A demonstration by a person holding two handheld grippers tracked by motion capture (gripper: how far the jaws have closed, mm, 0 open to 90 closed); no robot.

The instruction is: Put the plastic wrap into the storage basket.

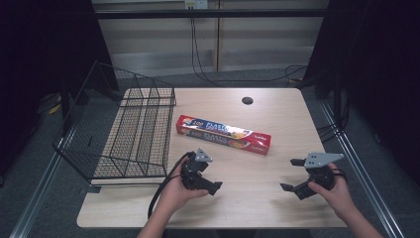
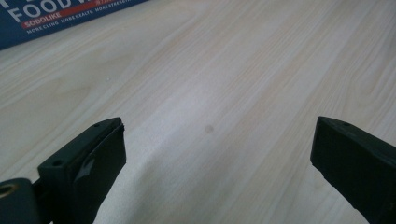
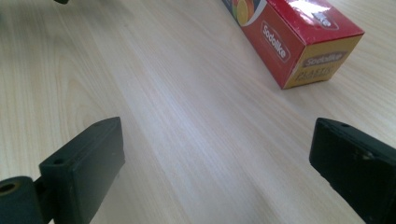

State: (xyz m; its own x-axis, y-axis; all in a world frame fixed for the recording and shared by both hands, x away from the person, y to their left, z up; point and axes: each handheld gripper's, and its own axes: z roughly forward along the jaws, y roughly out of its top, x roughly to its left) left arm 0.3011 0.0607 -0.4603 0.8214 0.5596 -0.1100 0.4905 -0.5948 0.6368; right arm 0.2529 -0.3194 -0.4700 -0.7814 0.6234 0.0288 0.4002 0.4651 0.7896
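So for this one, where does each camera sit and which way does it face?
High view: above the person's side, facing forward and down on the pale wooden table; both forearms and tongs show.
Left gripper view: rides the left tongs, open over bare wood.
Right gripper view: rides the right tongs, open.
All three share the long red plastic-wrap box.

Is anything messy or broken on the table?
Nothing looks broken or spilled. The plastic wrap box lies slantwise on the table, and the wire basket hangs slightly over the table's left edge.
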